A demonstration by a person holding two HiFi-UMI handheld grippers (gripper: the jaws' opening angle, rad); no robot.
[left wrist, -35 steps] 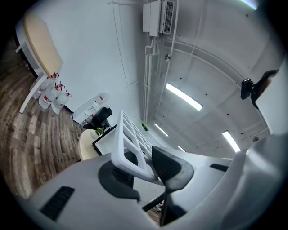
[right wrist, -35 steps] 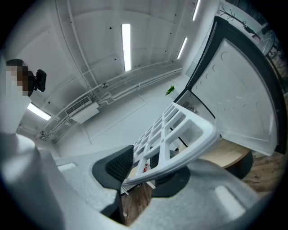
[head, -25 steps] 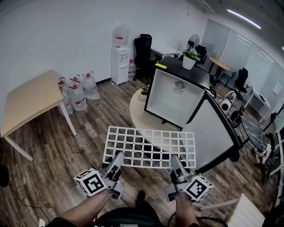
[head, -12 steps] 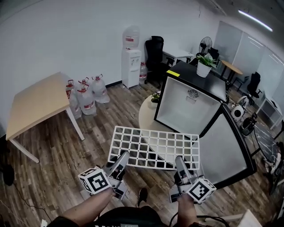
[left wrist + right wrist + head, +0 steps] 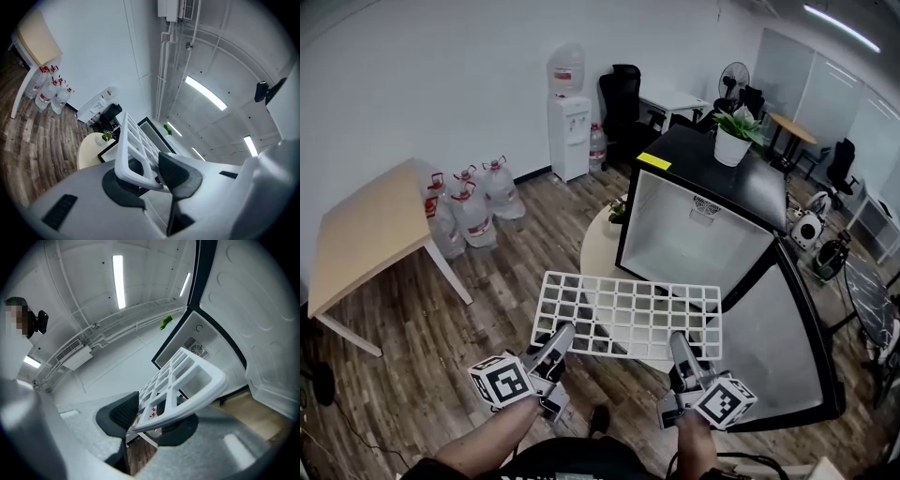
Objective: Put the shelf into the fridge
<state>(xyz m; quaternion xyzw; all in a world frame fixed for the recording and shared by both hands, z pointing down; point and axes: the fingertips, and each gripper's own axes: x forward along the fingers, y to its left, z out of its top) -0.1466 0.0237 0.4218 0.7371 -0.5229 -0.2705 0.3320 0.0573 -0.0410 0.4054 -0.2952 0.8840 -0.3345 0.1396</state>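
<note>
A white grid shelf (image 5: pixel 628 314) hangs level in the air in front of the open black mini fridge (image 5: pixel 689 225), which stands on a round table (image 5: pixel 598 251). My left gripper (image 5: pixel 555 345) is shut on the shelf's near left edge, my right gripper (image 5: pixel 682 354) on its near right edge. In the left gripper view the shelf's frame (image 5: pixel 129 154) lies pinched between the dark pads (image 5: pixel 176 176). In the right gripper view the shelf's corner (image 5: pixel 187 390) sits clamped in the jaws, with the fridge's white inside (image 5: pixel 201 341) beyond. The fridge door (image 5: pixel 778 323) stands swung wide to the right.
A wooden table (image 5: pixel 366 230) stands at the left with several water bottles (image 5: pixel 469 202) beside it. A water dispenser (image 5: pixel 567 117) is at the back wall. A potted plant (image 5: pixel 733 136) rests on the fridge top. Office chairs and desks fill the right background.
The view has shifted: the fridge and round table now sit closer to the shelf's far edge. Both grippers keep their hold on the shelf.
</note>
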